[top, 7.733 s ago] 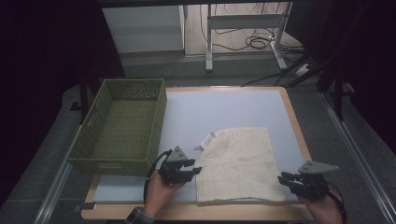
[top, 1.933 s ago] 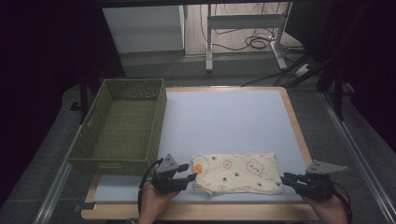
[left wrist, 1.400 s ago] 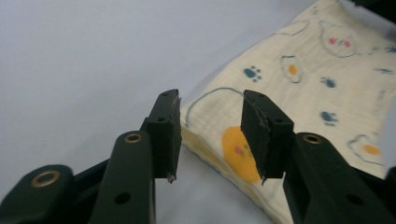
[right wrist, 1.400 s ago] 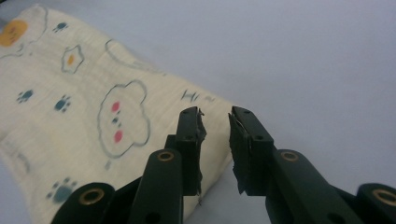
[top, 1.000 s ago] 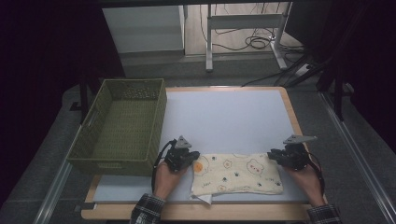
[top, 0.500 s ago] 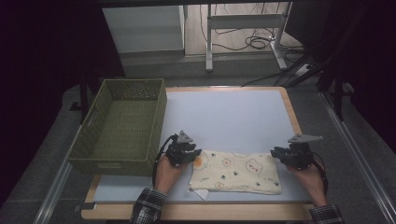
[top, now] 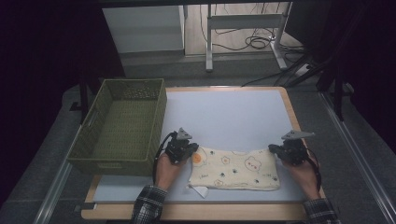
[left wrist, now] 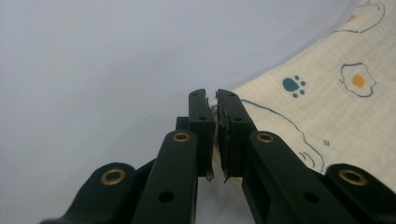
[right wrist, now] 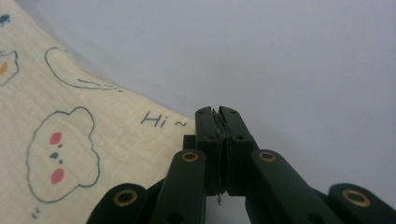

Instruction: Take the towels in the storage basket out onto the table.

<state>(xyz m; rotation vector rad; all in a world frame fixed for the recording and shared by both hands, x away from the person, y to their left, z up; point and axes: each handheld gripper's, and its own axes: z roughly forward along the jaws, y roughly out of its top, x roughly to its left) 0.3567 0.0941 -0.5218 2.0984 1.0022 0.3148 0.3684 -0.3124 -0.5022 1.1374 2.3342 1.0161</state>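
The folded cream cloth printed with small cartoon animals (top: 236, 169) lies lengthwise across the pale worktop (top: 233, 116), left gripper (top: 183, 148) and right gripper (top: 288, 151) jaws each pinching a far corner.

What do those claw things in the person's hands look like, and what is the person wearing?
Each hand carries a black gripper: the left gripper and the right gripper. Each has two flat black jaws with small brass-coloured rivets, a grey three-cornered plate on top and a black cable trailing back. The person's sleeves are dark plaid.
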